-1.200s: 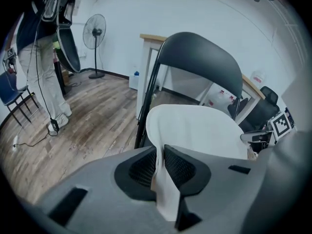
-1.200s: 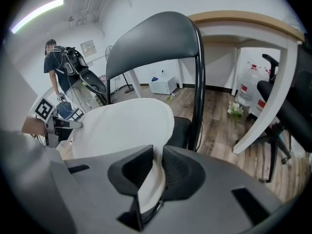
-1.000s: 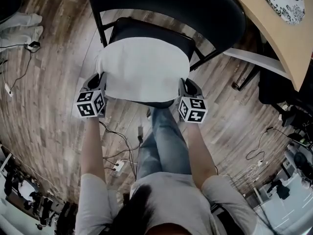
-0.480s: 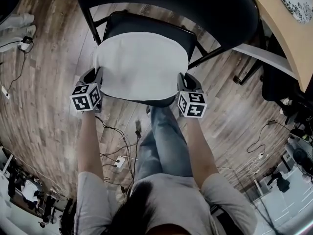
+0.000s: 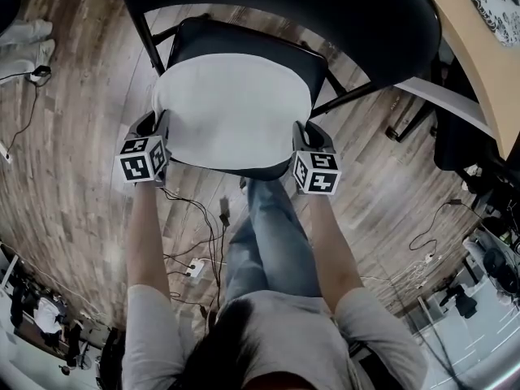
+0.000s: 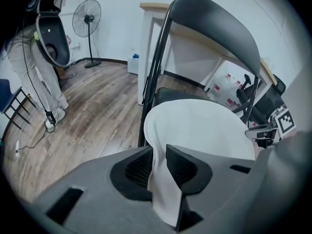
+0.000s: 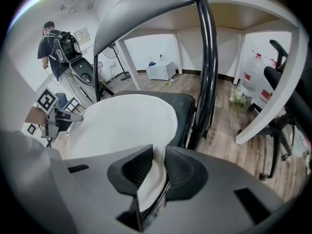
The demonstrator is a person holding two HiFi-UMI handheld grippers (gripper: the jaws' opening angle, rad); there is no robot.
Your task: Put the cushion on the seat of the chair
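Note:
A white round cushion (image 5: 231, 108) lies over the black seat (image 5: 244, 43) of a black chair, under its curved backrest (image 5: 325, 6). My left gripper (image 5: 158, 124) is at the cushion's left edge and my right gripper (image 5: 302, 132) at its right edge. In the left gripper view the cushion (image 6: 200, 128) has its hem between the left gripper (image 6: 158, 155) jaws, which have just been opening; the fabric still touches both pads. In the right gripper view the cushion (image 7: 122, 123) edge is pinched in the right gripper (image 7: 157, 157).
A wooden table (image 5: 479, 47) with white legs stands right of the chair. Cables and a power strip (image 5: 195, 268) lie on the wood floor near the person's legs. A standing fan (image 6: 87, 21) and a person (image 7: 51, 43) are in the background.
Both grippers have come down with the cushion, which now lies lower and flatter over the seat. The grip points on its two edges are unchanged.

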